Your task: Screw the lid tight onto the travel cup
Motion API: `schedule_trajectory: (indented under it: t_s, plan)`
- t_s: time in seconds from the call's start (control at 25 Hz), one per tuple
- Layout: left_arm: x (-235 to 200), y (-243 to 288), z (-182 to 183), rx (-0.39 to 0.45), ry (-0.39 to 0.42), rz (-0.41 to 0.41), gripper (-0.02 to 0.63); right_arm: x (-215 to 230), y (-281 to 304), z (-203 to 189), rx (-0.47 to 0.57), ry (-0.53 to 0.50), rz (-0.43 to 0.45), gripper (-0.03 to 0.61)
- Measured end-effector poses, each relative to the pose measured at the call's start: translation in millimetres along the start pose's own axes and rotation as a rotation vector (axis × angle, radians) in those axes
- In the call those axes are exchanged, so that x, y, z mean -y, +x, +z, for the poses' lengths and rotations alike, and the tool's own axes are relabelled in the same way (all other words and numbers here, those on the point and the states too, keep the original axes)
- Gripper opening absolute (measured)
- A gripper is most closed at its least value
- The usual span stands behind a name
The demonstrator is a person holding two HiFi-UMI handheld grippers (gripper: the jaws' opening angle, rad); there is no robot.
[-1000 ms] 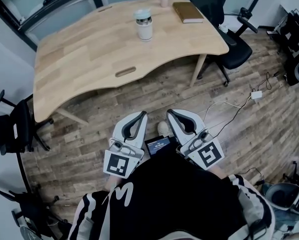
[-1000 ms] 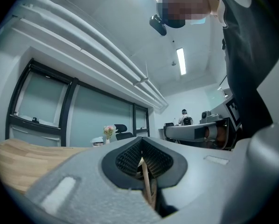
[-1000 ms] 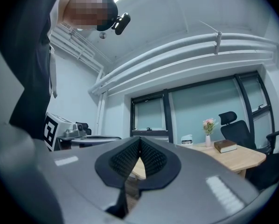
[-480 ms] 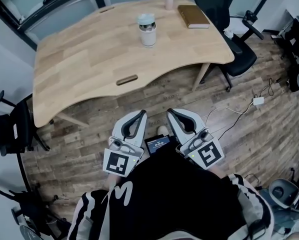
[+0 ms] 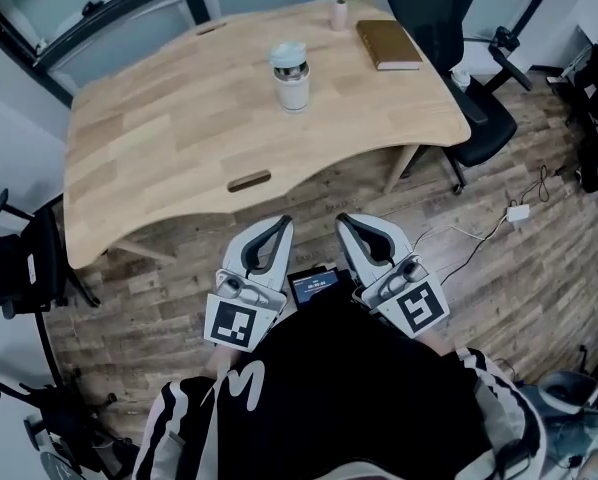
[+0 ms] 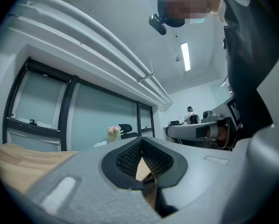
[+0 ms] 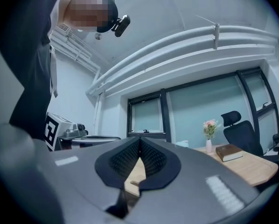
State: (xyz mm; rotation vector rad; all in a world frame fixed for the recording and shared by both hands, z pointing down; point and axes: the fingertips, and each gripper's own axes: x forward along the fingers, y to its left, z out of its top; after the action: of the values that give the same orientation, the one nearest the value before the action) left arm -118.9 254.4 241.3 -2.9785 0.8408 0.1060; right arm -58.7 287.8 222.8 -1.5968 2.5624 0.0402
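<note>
A white travel cup (image 5: 291, 86) stands upright on the wooden table (image 5: 179, 128), with a pale lid (image 5: 288, 53) sitting on its top. Both grippers hang close to the person's body, short of the table's near edge. My left gripper (image 5: 283, 223) is shut with nothing between its jaws. My right gripper (image 5: 343, 220) is shut and empty too. In the left gripper view the left gripper's (image 6: 140, 143) jaws meet, and in the right gripper view the right gripper's (image 7: 140, 141) jaws meet as well. The cup itself is hidden in both gripper views.
A brown book (image 5: 388, 44) and a small vase of flowers (image 5: 340, 6) sit at the table's far right. A black office chair (image 5: 469, 78) stands to the right of the table, another chair (image 5: 19, 268) at the left. Cables and a power adapter (image 5: 518, 212) lie on the wood floor.
The table, cup and book have slid nearer and lower in the head view as the person and both grippers moved toward the table. Both grippers stay shut.
</note>
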Motion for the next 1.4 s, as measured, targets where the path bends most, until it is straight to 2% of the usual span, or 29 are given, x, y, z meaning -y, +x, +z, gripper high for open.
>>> schedule_trajectory:
  t_s: [0.4,0.96,1.4]
  plan:
    - [-17,33,-3,-0.009,0.006,0.029,0.001,30,26,-5,-0.017,0.017,0.058,-0.002]
    - [-40,78,-24,-0.039,-0.013,0.077,0.001,79,53,-19,-0.033,0.043,0.087,-0.002]
    - [-51,89,-37,-0.06,-0.011,0.123,0.0,100,67,-30,-0.042,0.054,0.11,-0.002]
